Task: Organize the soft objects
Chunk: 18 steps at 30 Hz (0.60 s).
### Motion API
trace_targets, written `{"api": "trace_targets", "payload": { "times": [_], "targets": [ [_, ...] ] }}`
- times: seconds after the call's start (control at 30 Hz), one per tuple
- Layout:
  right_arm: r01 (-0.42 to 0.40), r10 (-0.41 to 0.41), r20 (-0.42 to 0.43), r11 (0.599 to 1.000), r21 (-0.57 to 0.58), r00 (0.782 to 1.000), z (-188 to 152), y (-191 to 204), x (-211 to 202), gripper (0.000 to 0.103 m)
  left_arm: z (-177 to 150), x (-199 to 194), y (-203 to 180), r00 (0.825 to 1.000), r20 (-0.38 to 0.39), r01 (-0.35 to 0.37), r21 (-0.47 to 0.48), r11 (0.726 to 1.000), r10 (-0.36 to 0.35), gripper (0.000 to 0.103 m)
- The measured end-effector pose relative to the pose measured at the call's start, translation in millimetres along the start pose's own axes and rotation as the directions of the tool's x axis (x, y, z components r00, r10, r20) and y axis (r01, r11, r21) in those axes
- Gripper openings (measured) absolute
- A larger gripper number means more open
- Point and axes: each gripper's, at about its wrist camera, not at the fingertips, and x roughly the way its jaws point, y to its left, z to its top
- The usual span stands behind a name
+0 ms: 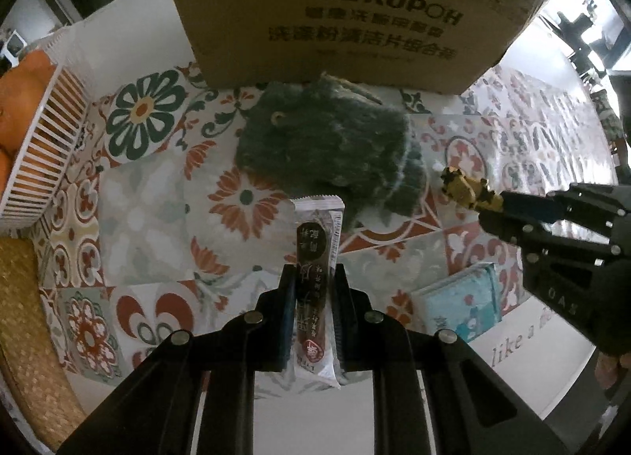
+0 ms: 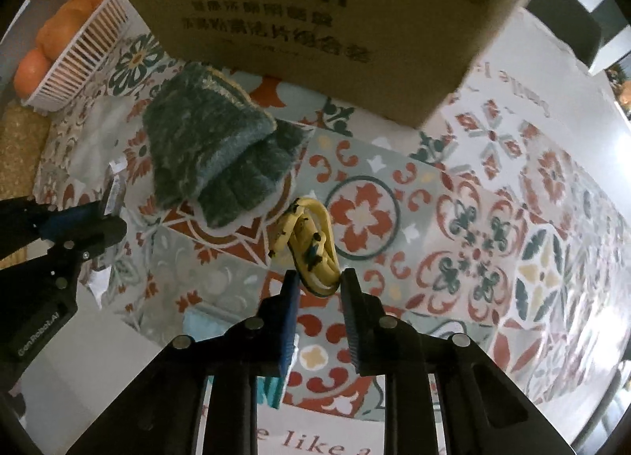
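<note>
My left gripper [image 1: 314, 277] is shut on a long brown-and-white snack packet [image 1: 315, 258] and holds it above the patterned tablecloth. My right gripper [image 2: 318, 283] is shut on a small yellow bundle with dark spots [image 2: 309, 240]; it also shows in the left wrist view [image 1: 467, 189]. A dark green fuzzy cloth [image 1: 335, 143] lies folded on the table in front of the cardboard box [image 1: 355, 9]; it also shows in the right wrist view [image 2: 221, 143]. The left gripper [image 2: 106, 214] shows at the left of the right wrist view.
A white slatted basket [image 1: 47, 139] with oranges stands at the far left. A light blue packet [image 1: 461, 305] lies near the table's front. A woven mat [image 1: 23, 317] lies at the left edge. The large box blocks the back.
</note>
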Motion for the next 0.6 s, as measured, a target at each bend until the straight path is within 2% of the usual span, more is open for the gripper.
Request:
{"api": "trace_targets", "payload": {
  "times": [0.13,0.23,0.33,0.43,0.6],
  "targets": [
    [-0.018,0.018,0.025,1.0,0.021,1.0,-17,-9,-12,0.023,-7,-7,-13,1.0,0.007,-0.001,0.011,1.0,0.001,0.018],
    [-0.026,0.023,0.071,0.999,0.028,0.997,-31,-12,-29,0.022,-4,-21,-16,0.999,0.047,-0.002,0.022,1.0,0.001,0.018],
    [-0.036,0.032,0.118,0.999,0.035,0.993,-41,-11,-48,0.02,-5,-39,-20,0.994,0.1,-0.04,0.038,0.998,0.036,0.018],
    [-0.049,0.042,0.15,0.998,0.045,0.988,-41,-23,-61,0.009,-3,-50,-25,0.991,0.126,-0.055,0.047,0.997,0.049,0.018],
    [-0.064,0.051,0.159,0.995,0.075,0.986,-36,-41,-64,0.009,-4,-55,-24,0.991,0.125,-0.062,0.058,0.996,0.054,0.018]
  ]
}}
